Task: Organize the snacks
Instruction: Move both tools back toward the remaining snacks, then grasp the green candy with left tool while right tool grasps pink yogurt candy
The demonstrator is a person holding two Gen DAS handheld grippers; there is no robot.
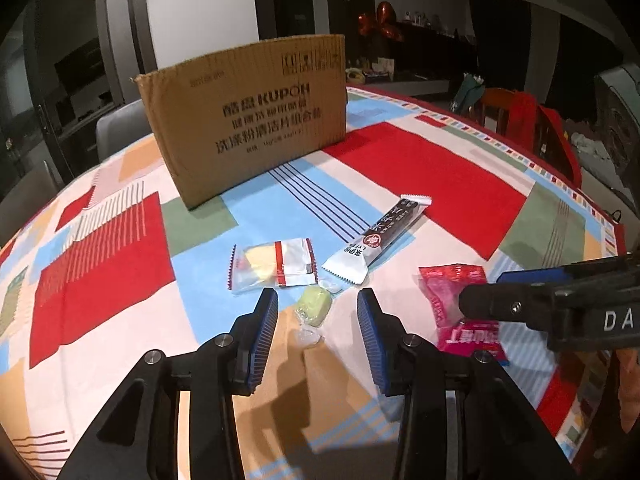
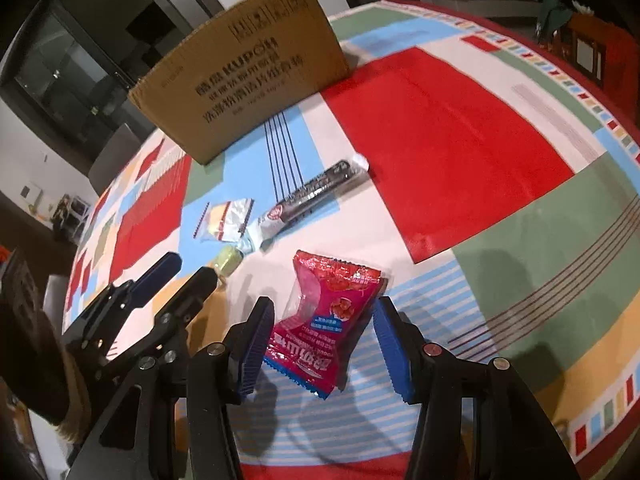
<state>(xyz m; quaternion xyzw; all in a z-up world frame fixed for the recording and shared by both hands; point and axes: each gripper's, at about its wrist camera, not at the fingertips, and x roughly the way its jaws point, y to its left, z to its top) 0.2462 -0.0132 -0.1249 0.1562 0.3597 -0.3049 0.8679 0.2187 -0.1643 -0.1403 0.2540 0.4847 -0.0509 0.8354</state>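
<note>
A green wrapped candy (image 1: 315, 305) lies on the tablecloth just ahead of my open left gripper (image 1: 318, 312), between its blue pads. A clear packet with a yellow cake (image 1: 272, 264) and a long black-and-white bar (image 1: 380, 238) lie just beyond it. A red snack packet (image 2: 328, 320) lies flat between the pads of my open right gripper (image 2: 324, 344); it also shows in the left wrist view (image 1: 452, 292). A brown cardboard box (image 1: 248, 120) stands at the back of the table; it also shows in the right wrist view (image 2: 248, 64).
The round table wears a patchwork cloth (image 1: 432, 176) of red, blue, green and white. Chairs (image 1: 120, 128) stand behind the box and at the far right. The left gripper (image 2: 176, 276) shows to the left in the right wrist view.
</note>
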